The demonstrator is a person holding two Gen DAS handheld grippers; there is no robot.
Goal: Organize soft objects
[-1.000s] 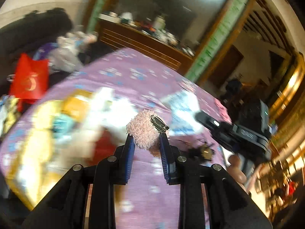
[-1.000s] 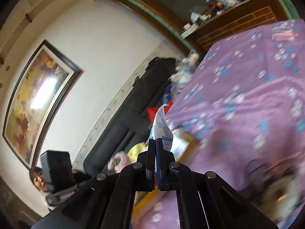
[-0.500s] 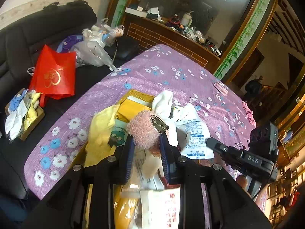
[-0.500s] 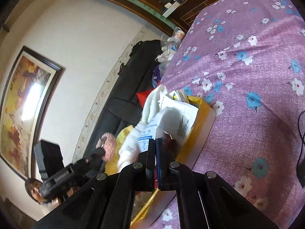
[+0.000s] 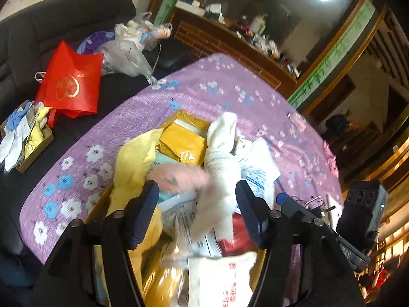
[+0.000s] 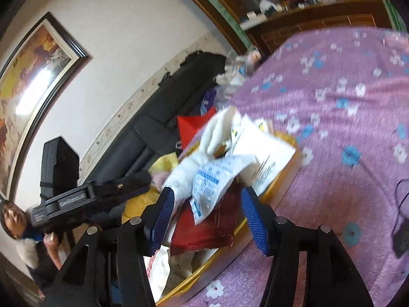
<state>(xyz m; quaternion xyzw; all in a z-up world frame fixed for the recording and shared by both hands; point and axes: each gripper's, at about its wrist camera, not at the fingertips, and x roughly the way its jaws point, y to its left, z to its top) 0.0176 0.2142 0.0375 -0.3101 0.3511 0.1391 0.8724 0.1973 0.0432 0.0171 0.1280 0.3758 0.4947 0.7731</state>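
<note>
Over the yellow box (image 5: 190,117) both tongs are sitting released, jaws having just been opening. Left gripper (image 5: 196,202) is hanging with its blue pads wide apart; a pink fuzzy piece (image 5: 179,176) is showing as a blur between them, probably dropping free, though the blur is making it hard to say, and neither pad is pressing on it. Right gripper (image 6: 207,212) is likewise spread, with a white printed packet (image 6: 209,181) lying loose between the jaws, clear of both pads, on top of a dark red pouch (image 6: 204,227).

Just past the fingers the box is sitting heaped with soft things: a white sock-like cloth (image 5: 222,143) standing up in the middle, a pale yellow cloth (image 5: 135,158) draping over the left rim, and mustard-yellow packets (image 5: 181,145) lying behind it. All of it is resting on a purple floral tablecloth (image 5: 230,92).

Farther off, left of the table, a red bag (image 5: 71,81) and clear plastic bags (image 5: 130,48) are lying on a dark sofa (image 5: 38,33), with a small cardboard tray of cloths (image 5: 23,138) beside them. Behind, a wooden counter (image 5: 230,43) is holding clutter.
</note>
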